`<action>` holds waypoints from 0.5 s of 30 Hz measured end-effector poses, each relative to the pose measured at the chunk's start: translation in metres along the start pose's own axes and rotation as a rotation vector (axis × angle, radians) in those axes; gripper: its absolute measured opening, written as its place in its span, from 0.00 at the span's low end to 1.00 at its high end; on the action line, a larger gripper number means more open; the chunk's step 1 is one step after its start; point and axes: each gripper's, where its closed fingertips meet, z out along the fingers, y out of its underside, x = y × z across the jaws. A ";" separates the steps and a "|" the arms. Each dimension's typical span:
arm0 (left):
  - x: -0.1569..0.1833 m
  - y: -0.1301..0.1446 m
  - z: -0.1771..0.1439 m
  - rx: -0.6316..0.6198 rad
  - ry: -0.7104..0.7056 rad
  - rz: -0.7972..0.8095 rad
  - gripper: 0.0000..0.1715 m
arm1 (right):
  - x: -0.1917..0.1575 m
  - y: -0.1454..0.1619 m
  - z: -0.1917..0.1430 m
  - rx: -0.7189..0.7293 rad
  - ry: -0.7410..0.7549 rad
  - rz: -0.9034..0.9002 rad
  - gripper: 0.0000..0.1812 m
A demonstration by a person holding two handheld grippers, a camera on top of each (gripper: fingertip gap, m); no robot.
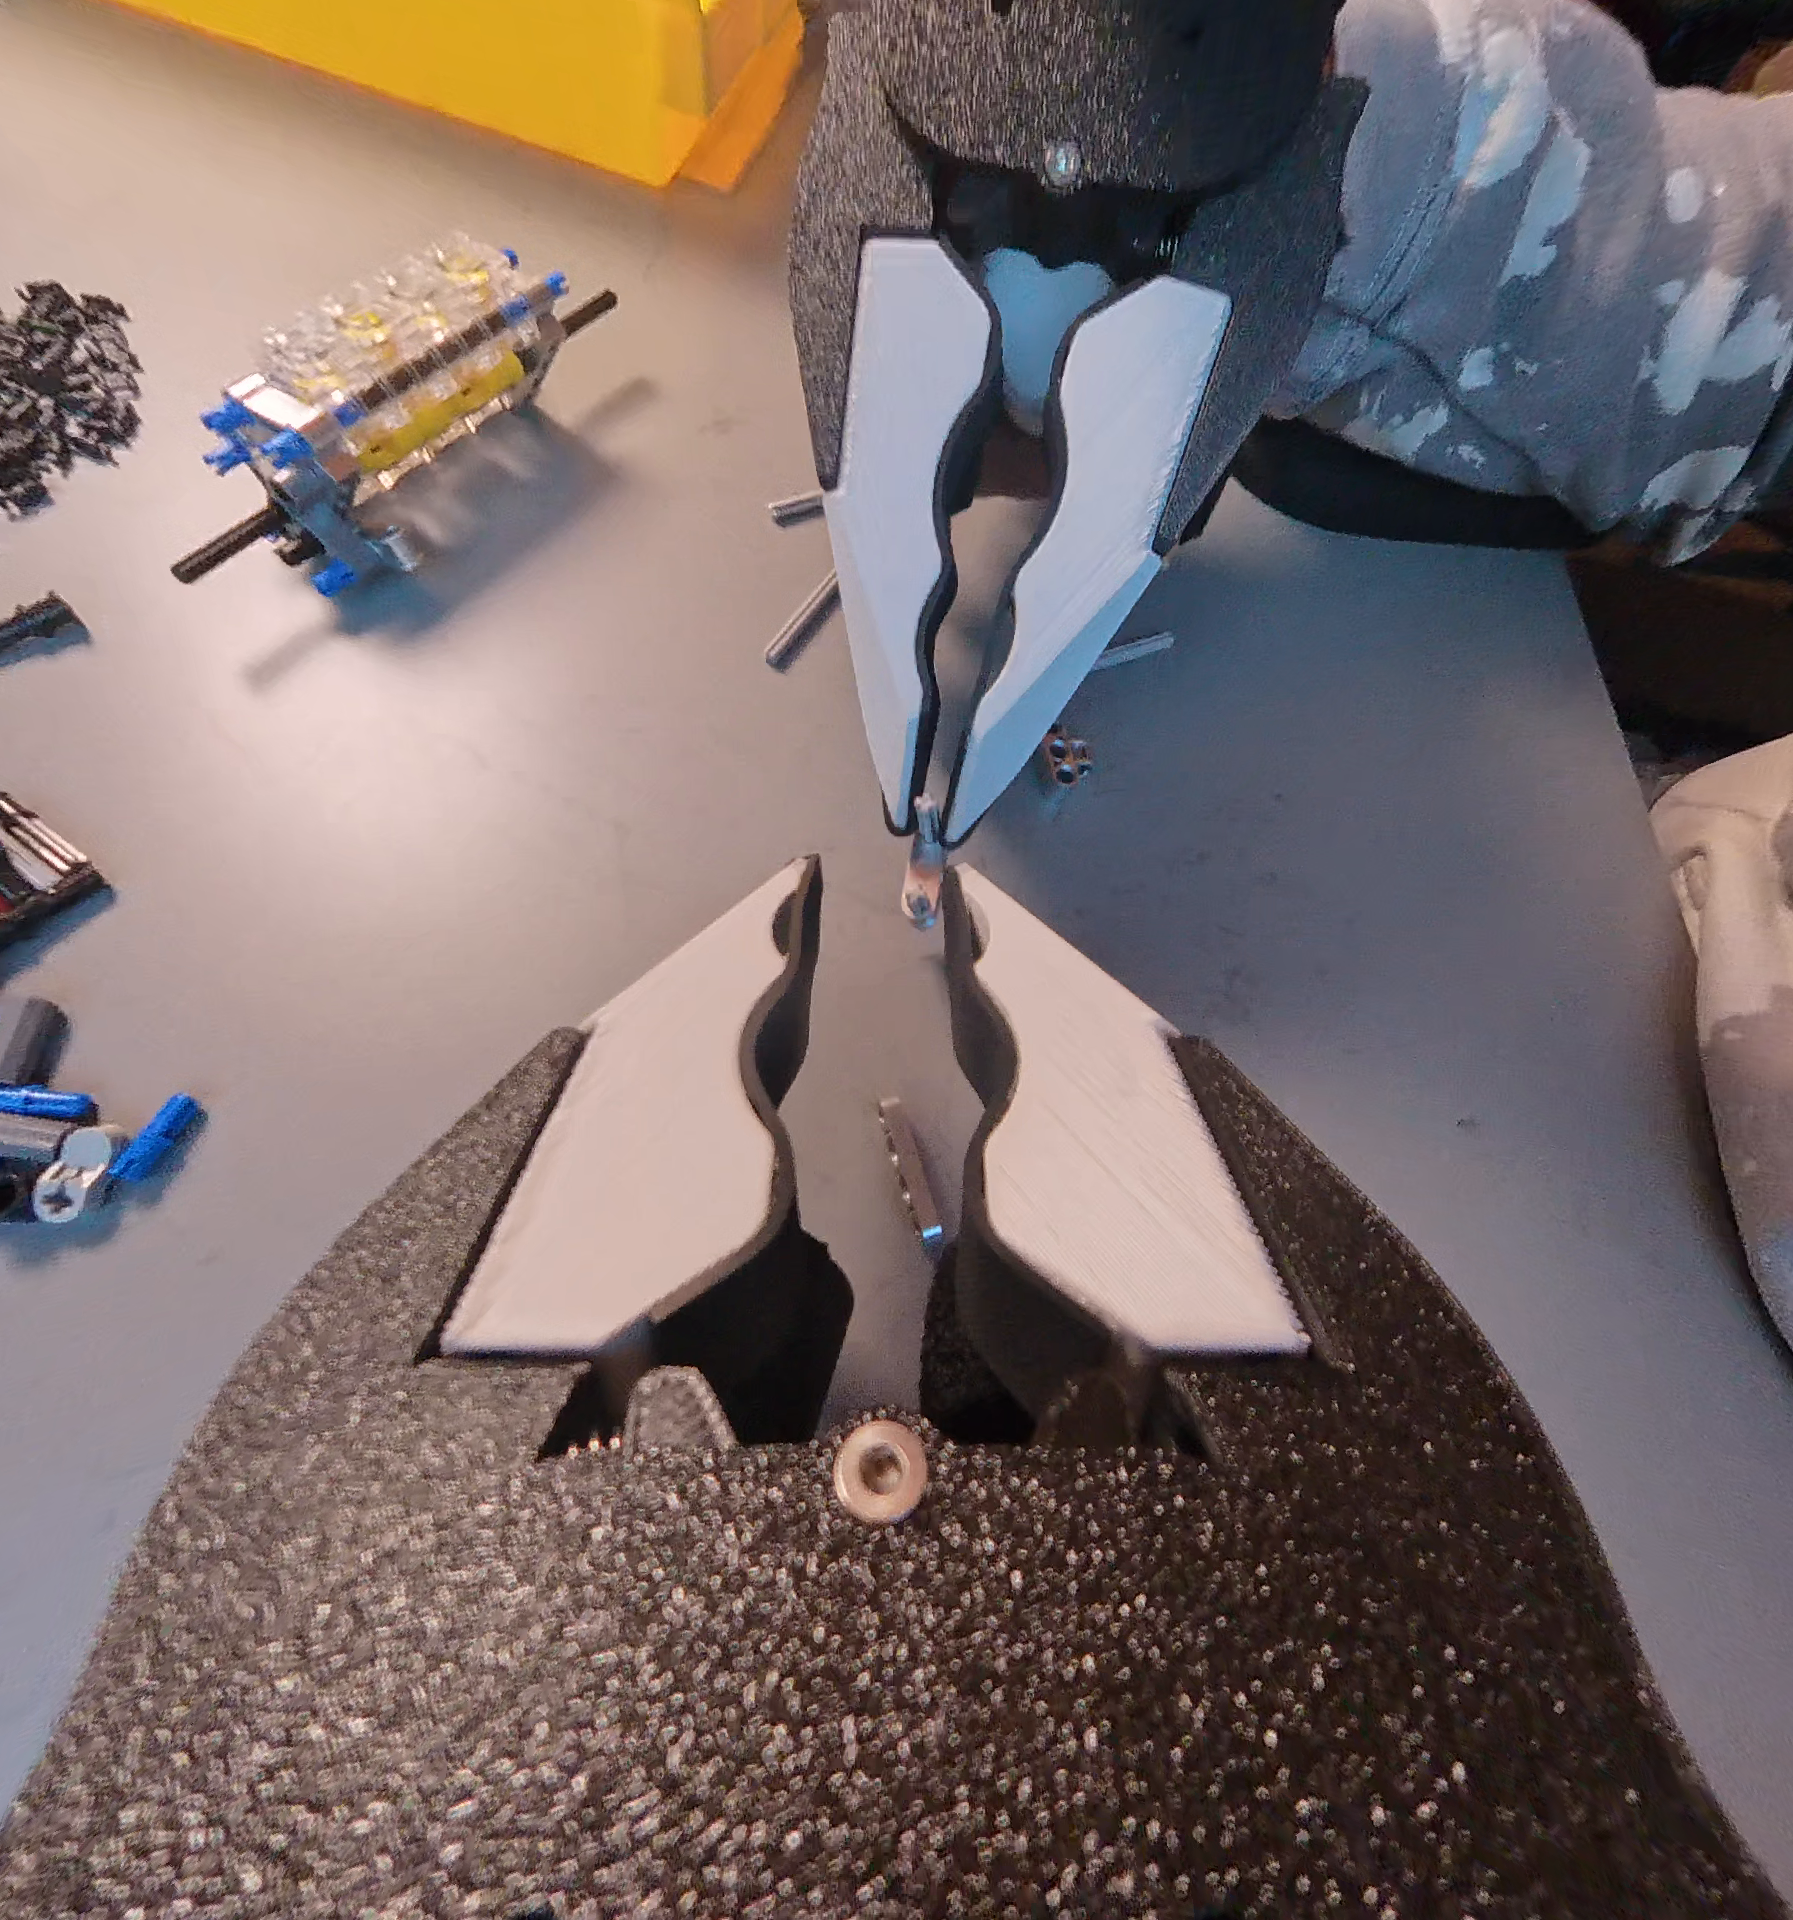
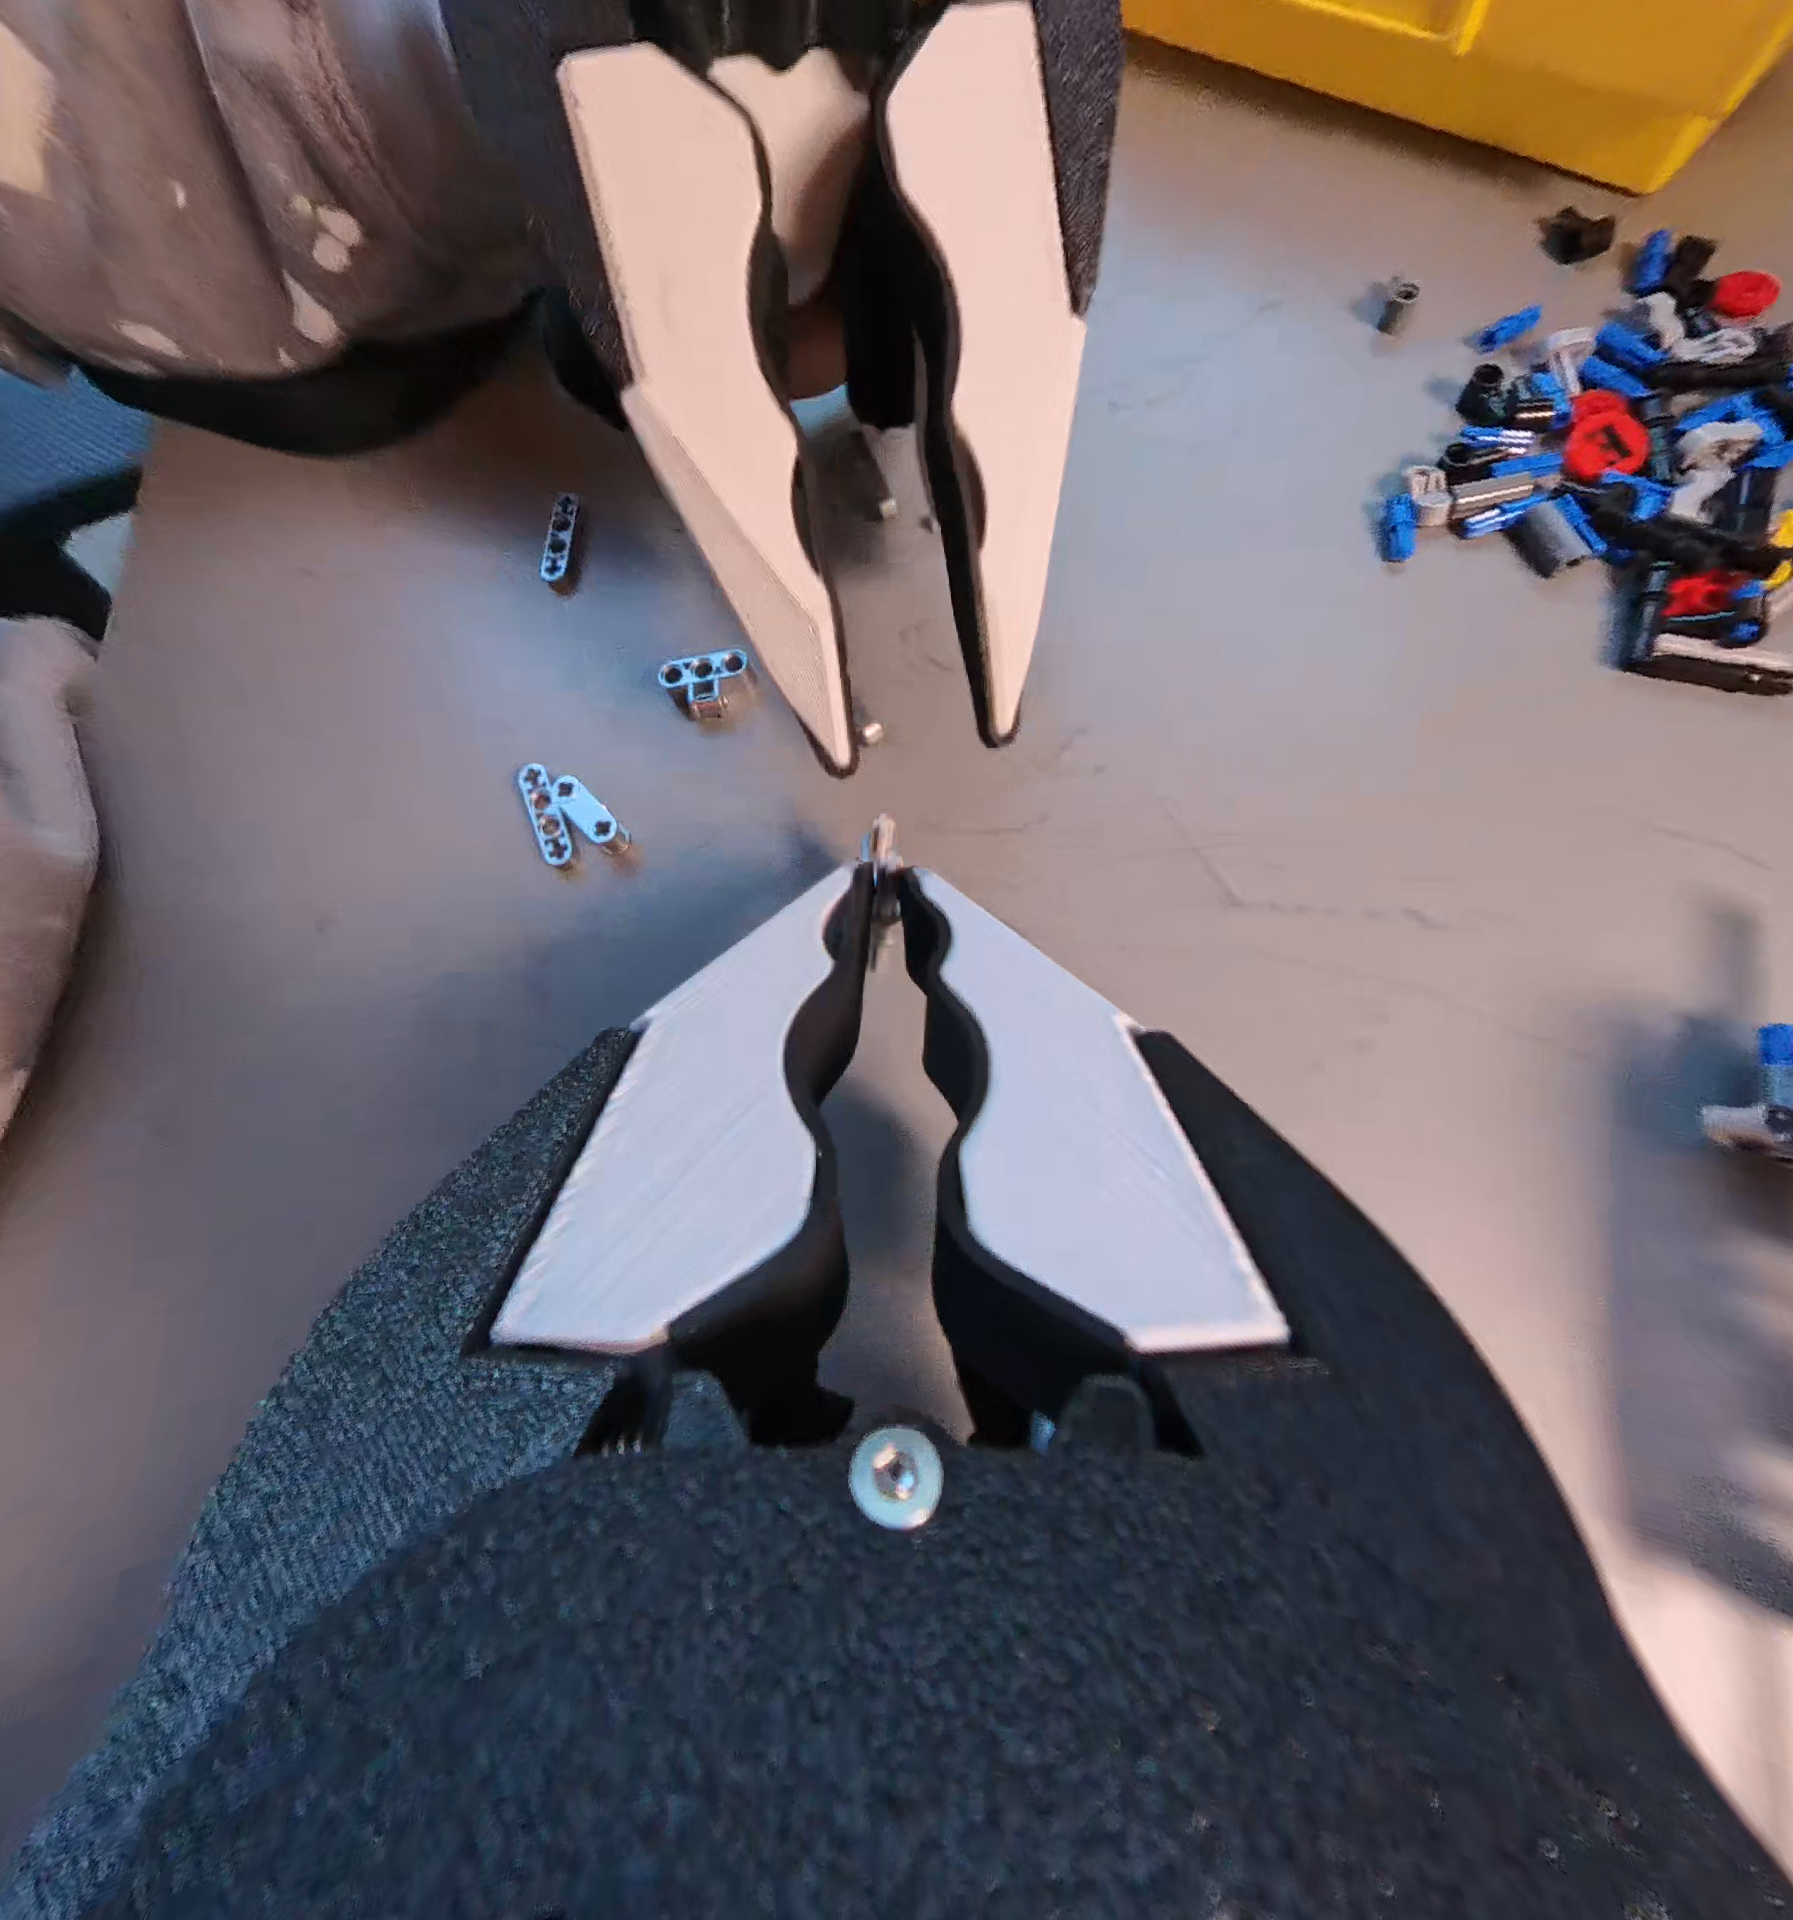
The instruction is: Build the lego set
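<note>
My right gripper (image 2: 881, 875) is shut on a small grey pin-like piece (image 2: 879, 857) that sticks out past its tips. In the left wrist view the right gripper (image 1: 923, 831) comes in from the top with the piece (image 1: 923, 883) pointing down. My left gripper (image 1: 889, 873) is open and empty, tip to tip with the right one, and the piece hangs just at its open fingertips. In the right wrist view the left gripper (image 2: 918, 748) stands a little beyond the piece. A short grey beam (image 1: 907, 1174) lies on the table between the left fingers.
On the grey table (image 1: 456, 790) stand a clear, yellow and blue block assembly (image 1: 393, 416), a yellow bin (image 1: 518, 73), a pile of black pins (image 1: 19, 405) and mixed blue parts (image 2: 1650, 436). Small grey beams (image 2: 705, 681) lie near the grippers. A patterned sleeve (image 1: 1546, 260) is behind. Both grippers' tips are close together, under 4 cm apart.
</note>
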 end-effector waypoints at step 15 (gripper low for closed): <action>0.003 0.022 0.035 -0.200 -0.062 0.028 0.12 | 0.021 0.027 -0.012 -0.075 0.044 0.352 0.12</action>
